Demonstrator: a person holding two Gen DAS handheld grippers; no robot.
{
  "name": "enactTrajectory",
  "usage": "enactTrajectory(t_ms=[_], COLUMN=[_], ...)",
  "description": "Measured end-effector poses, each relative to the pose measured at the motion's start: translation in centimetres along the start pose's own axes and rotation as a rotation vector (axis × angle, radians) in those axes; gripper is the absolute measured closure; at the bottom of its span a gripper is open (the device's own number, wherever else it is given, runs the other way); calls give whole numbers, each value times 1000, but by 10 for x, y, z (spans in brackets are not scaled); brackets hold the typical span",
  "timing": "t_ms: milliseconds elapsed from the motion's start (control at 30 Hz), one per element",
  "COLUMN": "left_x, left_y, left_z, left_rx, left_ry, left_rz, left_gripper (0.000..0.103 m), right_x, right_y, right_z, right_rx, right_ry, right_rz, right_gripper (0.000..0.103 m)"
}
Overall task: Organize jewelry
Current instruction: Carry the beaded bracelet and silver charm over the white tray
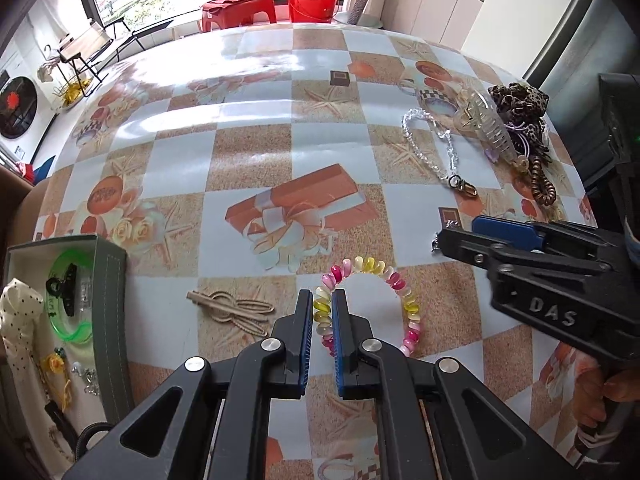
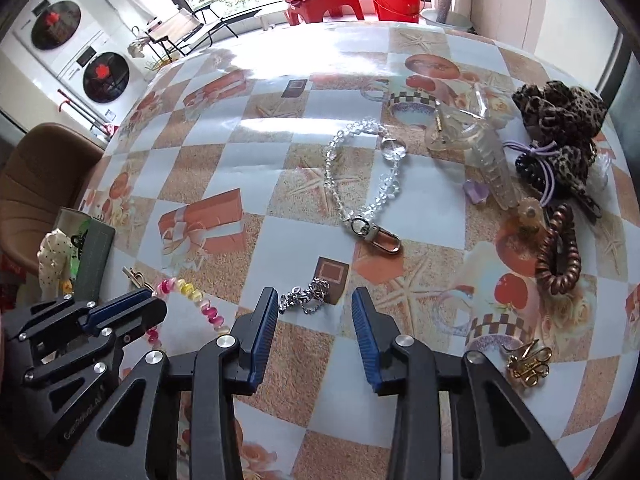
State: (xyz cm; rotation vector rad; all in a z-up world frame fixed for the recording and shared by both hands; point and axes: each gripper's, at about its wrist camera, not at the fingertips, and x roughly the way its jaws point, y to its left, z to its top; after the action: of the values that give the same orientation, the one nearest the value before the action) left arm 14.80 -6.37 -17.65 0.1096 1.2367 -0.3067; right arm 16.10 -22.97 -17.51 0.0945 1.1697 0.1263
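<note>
A pink, yellow and white spiral hair tie point(image 1: 372, 276) lies on the checked tablecloth. My left gripper point(image 1: 323, 300) is shut on its left side, with the coils pinched between the blue pads. The right wrist view shows the same grip from the side, with the left gripper point(image 2: 158, 300) on the hair tie point(image 2: 208, 312). My right gripper point(image 2: 315, 296) is open. A small silver chain point(image 2: 308, 298) lies on the cloth just ahead of its fingertips, and the pads do not touch it. In the left wrist view the right gripper point(image 1: 458, 229) mostly hides that chain.
A grey-green box point(image 1: 110, 320) at the left holds a green bangle, a black claw clip and dotted cloth. A beige hair clip point(image 1: 228, 308) lies beside it. Far right are a crystal bead chain point(image 2: 360, 176), clear claw clip point(image 2: 488, 168), leopard scrunchie point(image 2: 560, 120), brown coil tie point(image 2: 558, 256) and gold brooch point(image 2: 528, 364).
</note>
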Motion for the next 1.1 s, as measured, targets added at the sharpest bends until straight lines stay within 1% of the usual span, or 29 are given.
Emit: enactTrajectory(t_ms=[100,167,233,300,333,367,400,433,600,767,800,833,867,900,1000,1100], left_x=[0,0,-1,-2,-3,-4,-5,-6,-12,-16,-16,-15,-15,-15,-14,-13], left_y=[2,2,3,3,3,3,3,3,5,6,7,7,8,8,11,13], left_z=[-3,-4,-5,-6,-6,-6,-6,-7,-11,-15,-16,-17,-18,-19,-21,-21], left_rx=[-10,-11,-13,-16,-17,-17,-18,-18,-19,-22,-24,-25,-28,-31,-43,-55], left_ry=[4,5,5,3,2,1,-2,-3,-7,-6,-5,-3,-1,1,5,5], left_rz=[-1,-4,-6,-11,-12,-14,-15,-17,-24,-22,-21,-20,-20,-19,-19,-19], left_gripper=[91,91,91,91,91,91,91,91,90,90,90,90,90,90,90,91], right_x=[6,8,9,7,6,4,3,1,-9,-10,-8,-7,-4,0,14,20], right_y=[9,18,21,20,19,17,15,11,6,6,6,7,7,8,11,18], right_z=[-1,-2,-3,-3,-3,-3,-3,-3,-8,-4,0,2,5,8,16,26], right_rx=[-31,-76,-94,-82,-72,-59,-45,-24,18,26,32,39,50,60,87,84], right_ry=[8,11,8,5,1,1,4,4,1,-2,-2,0,4,11,26,-1], right_rz=[-31,-69,-85,-74,-67,-55,-47,-33,-19,2,9,16,26,35,36,18], right_gripper=[62,75,77,78,81,94,101,101,101,100,95,80,73,69,69,69])
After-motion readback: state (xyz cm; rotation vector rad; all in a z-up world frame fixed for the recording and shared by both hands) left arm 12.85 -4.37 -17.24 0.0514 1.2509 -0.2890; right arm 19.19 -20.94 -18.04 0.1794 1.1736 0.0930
